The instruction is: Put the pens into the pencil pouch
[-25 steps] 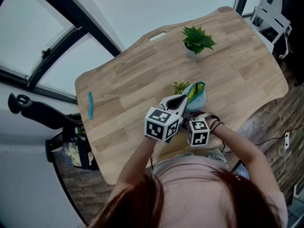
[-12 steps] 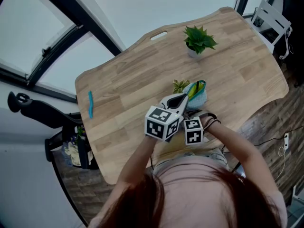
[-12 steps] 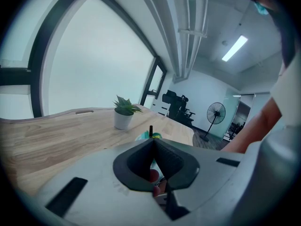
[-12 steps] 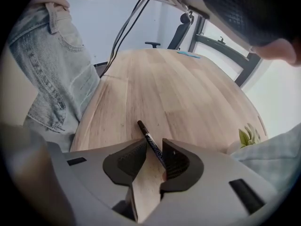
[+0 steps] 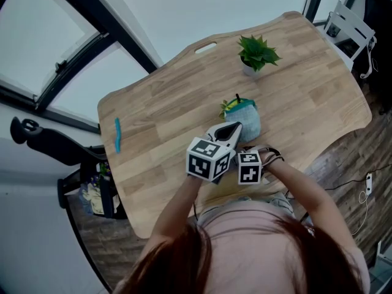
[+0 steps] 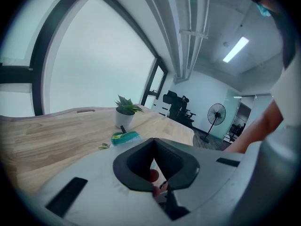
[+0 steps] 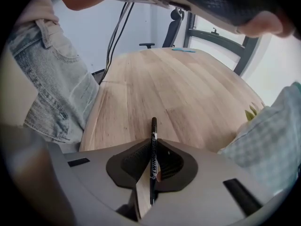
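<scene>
The teal checked pencil pouch (image 5: 243, 117) stands on the wooden table (image 5: 165, 115), with a dark pen tip poking out of its top. My left gripper (image 5: 231, 129) is shut just short of the pouch, nothing between its jaws; its own view shows the pouch (image 6: 126, 137) farther off. My right gripper (image 7: 153, 142) points steeply down by the near table edge, its jaws closing on a black pen (image 7: 153, 159) that the pads pinch lengthwise. The pouch (image 7: 270, 140) fills that view's right. A blue pen (image 5: 116, 135) lies far left on the table.
A small potted plant (image 5: 256, 54) stands at the back of the table, past the pouch. Yellow-green leaves (image 5: 226, 110) lie by the pouch's left side. A white chair (image 5: 349, 23) is at the far right. My lap is right at the near edge.
The pouch went from lying with its yellow-green opening showing to a rounded upright shape, slightly farther left. My right gripper shifted a little left and closed on the black pen.
</scene>
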### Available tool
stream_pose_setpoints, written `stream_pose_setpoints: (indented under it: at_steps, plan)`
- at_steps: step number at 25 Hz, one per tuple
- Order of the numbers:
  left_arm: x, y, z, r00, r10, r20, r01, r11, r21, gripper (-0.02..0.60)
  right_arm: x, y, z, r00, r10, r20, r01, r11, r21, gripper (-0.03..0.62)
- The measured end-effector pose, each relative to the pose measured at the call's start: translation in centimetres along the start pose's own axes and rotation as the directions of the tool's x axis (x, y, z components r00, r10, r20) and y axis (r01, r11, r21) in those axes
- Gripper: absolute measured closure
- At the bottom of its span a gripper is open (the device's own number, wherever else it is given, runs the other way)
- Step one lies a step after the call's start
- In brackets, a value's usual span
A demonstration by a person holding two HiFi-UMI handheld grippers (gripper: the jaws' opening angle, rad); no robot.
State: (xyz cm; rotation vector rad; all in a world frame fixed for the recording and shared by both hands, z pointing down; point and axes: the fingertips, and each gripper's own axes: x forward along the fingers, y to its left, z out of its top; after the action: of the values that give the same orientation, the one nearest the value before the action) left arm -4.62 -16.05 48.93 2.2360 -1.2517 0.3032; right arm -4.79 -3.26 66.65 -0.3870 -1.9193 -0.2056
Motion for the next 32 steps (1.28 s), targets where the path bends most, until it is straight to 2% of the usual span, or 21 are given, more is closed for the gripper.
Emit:
stream_pose_setpoints:
  at_steps: [5,12,17,22,32]
  plan:
    - [-0.4,0.7,0.1,1.000,0.018,0.010,-0.017,0.999,-0.029,0.580,-1.0,0.2,0.2,0.996,-0.030,0.086,0.018,0.991,0.132,0.560]
    - [-0.8,2.2,0.2,0.998,0.065,0.017,-0.063,0.996,-0.070,0.580,-3.4,-0.6,-0.3,0.978,-0.104,0.181,0.045,0.952,0.302,0.560]
    - [-1.3,3.7,0.5,0.991,0.126,0.038,-0.120,0.984,-0.135,0.580,-5.5,-1.9,-0.8,0.947,-0.202,0.249,0.073,0.892,0.446,0.560]
    - [-1.7,5.3,0.6,0.982,0.185,0.034,-0.177,0.971,-0.161,0.578,-7.3,-2.8,-1.0,0.911,-0.287,0.296,0.073,0.820,0.568,0.560]
    - [-1.4,6.6,0.9,0.980,0.196,0.023,-0.187,0.958,-0.217,0.578,-10.0,-3.5,-0.6,0.855,-0.374,0.360,0.055,0.754,0.655,0.560]
